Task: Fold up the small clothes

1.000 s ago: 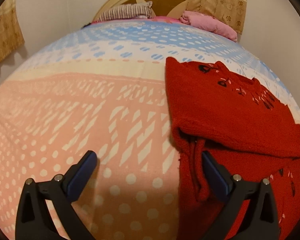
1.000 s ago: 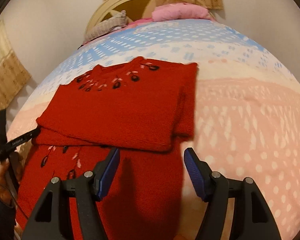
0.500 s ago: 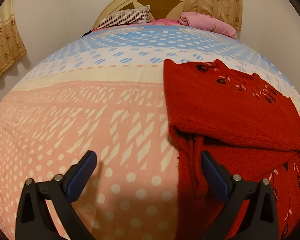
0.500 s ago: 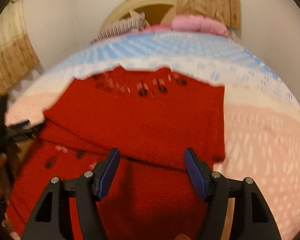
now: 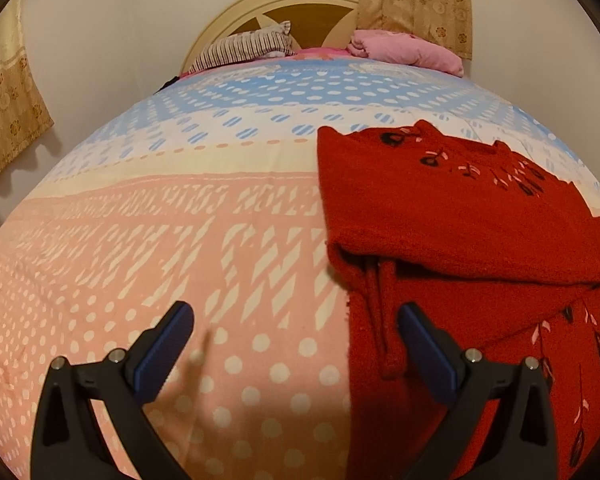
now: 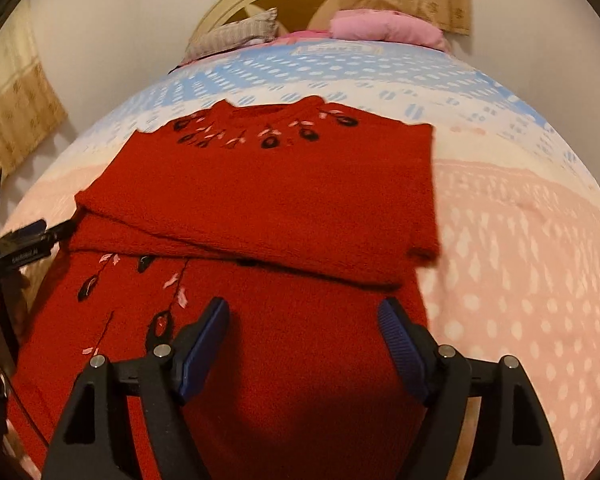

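A red knitted sweater (image 6: 284, 184) with black and pink embroidery lies on the bed, its sleeves folded across the body. My right gripper (image 6: 302, 340) hovers over the lower part of the sweater; its jaws are opening and hold nothing. In the left wrist view the same sweater (image 5: 452, 216) fills the right side. My left gripper (image 5: 296, 344) stands open astride the sweater's left edge, one finger over the bedspread, the other over the red knit. It holds nothing. The left gripper (image 6: 24, 240) also shows at the left edge of the right wrist view, held by a hand.
The bedspread (image 5: 180, 240) is pink, cream and blue with white dots. A striped pillow (image 5: 244, 46) and a pink bundle (image 5: 404, 50) lie by the round headboard (image 5: 300, 4). Curtains hang behind and at the left. Open bedspread lies on both sides of the sweater.
My right gripper has shifted left over the sweater, which now sits centred in its view, and its jaws have widened. The left wrist view has tilted slightly; the sweater lies as before.
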Motion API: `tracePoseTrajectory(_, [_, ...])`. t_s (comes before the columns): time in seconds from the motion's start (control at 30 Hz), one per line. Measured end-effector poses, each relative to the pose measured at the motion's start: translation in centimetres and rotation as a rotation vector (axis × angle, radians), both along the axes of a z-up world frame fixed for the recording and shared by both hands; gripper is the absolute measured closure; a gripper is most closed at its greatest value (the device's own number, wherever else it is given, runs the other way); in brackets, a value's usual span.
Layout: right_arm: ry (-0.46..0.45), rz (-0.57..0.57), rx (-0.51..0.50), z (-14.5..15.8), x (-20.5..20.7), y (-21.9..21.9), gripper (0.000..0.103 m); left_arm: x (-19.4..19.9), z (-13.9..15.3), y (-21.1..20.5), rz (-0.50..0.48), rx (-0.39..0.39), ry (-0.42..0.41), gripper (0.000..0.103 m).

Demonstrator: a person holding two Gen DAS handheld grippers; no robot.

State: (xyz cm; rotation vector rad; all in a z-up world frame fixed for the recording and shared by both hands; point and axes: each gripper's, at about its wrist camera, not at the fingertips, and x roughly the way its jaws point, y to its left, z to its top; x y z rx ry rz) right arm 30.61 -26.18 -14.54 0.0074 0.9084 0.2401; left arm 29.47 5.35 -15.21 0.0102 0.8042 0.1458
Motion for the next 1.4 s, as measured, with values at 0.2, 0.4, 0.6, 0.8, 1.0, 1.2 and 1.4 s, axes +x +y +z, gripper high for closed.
tracePoseTrajectory(0.2, [0.025, -0.017, 0.025, -0.6, 0.4, -0.3, 0.021, 0.1, -0.1, -0.1, -0.019, -0.01, 0.013, 0.0])
tracePoseTrajectory(0.4, [0.014, -0.02, 0.067, 0.1, -0.5, -0.9, 0.021, -0.9, 0.1, -0.2, -0.047, -0.027, 0.013, 0.0])
tracePoseTrajectory(0.6, [-0.032, -0.043, 0.09, 1.2, -3.7, -1.4, 0.021, -3.2, 0.4, -0.5, -0.082, -0.043, 0.004, 0.0])
tracePoseTrajectory(0.8, [-0.064, -0.014, 0.073, 1.5, -7.1, -1.3, 0.021, -5.4, 0.5, -0.9, -0.111, -0.044, 0.003, 0.0])
tracePoseTrajectory(1.0, [-0.059, 0.017, 0.065, 1.2, -10.1, -1.3, 0.021, -8.0, 0.3, -1.8, -0.162, -0.022, 0.028, 0.0])
tracePoseTrajectory(1.2, [-0.051, 0.032, 0.048, 1.0, -12.3, -1.4, 0.021, -10.4, 0.1, -2.3, -0.183, -0.019, 0.044, 0.0])
tracePoseTrajectory(1.4, [-0.052, 0.046, 0.043, 1.1, -14.4, -1.3, 0.021, -12.7, -0.3, -2.6, -0.195, -0.035, 0.061, 0.0])
